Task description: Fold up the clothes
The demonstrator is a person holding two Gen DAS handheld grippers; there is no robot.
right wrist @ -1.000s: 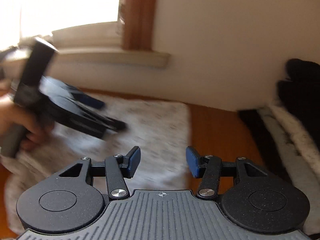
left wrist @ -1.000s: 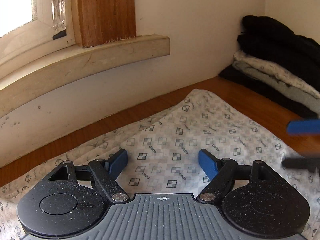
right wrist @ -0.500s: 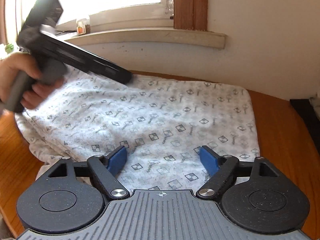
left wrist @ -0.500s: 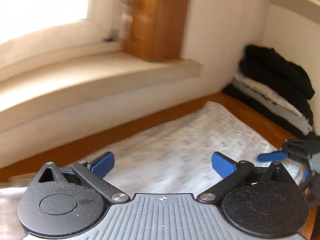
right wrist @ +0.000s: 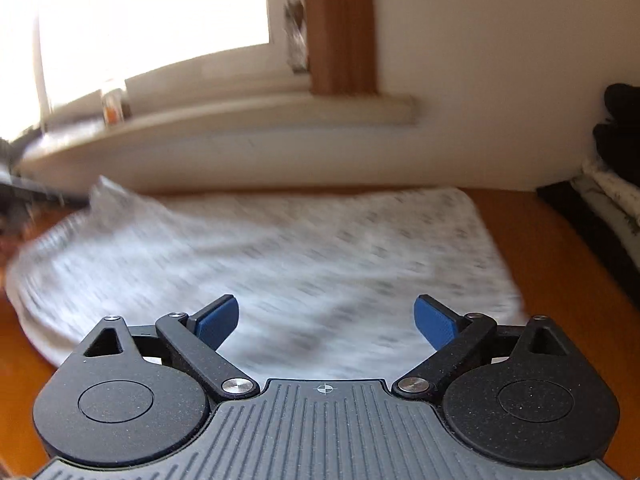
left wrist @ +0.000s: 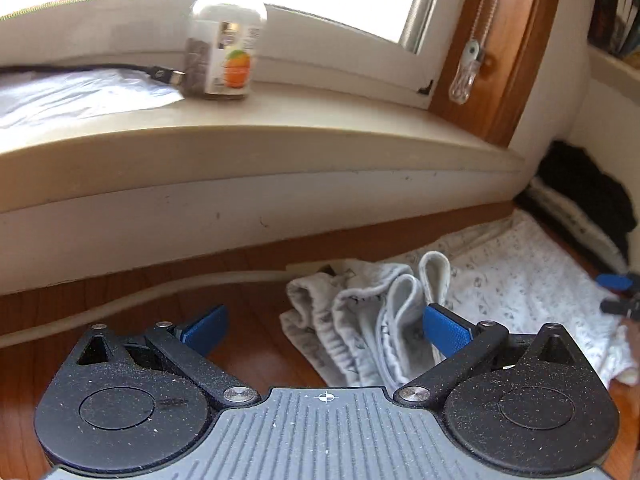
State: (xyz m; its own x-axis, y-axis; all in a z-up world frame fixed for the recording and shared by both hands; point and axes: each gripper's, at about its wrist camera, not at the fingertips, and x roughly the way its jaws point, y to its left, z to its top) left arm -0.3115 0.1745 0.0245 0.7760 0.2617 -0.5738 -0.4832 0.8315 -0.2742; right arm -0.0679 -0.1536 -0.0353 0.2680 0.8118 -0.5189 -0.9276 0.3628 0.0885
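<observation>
A white patterned garment [right wrist: 320, 248] lies spread on the wooden table, blurred in the right wrist view. Its bunched, elasticated end [left wrist: 360, 320] shows in the left wrist view. My left gripper [left wrist: 326, 326] is open wide over that bunched end, with nothing pressed between its blue pads. My right gripper [right wrist: 326, 320] hovers above the garment's near side, its jaws still opening and empty. The right gripper's tips [left wrist: 616, 292] peek in at the left view's right edge.
A stack of folded dark and light clothes [left wrist: 580, 204] stands against the wall at the right. The window sill [left wrist: 280, 136] carries a jar [left wrist: 222, 48] and a cable. A white cord [left wrist: 120, 300] runs along the table's back edge.
My left gripper has swung left from the garment's middle to its bunched end and opened wider. My right gripper's jaws have spread and it has shifted over the garment.
</observation>
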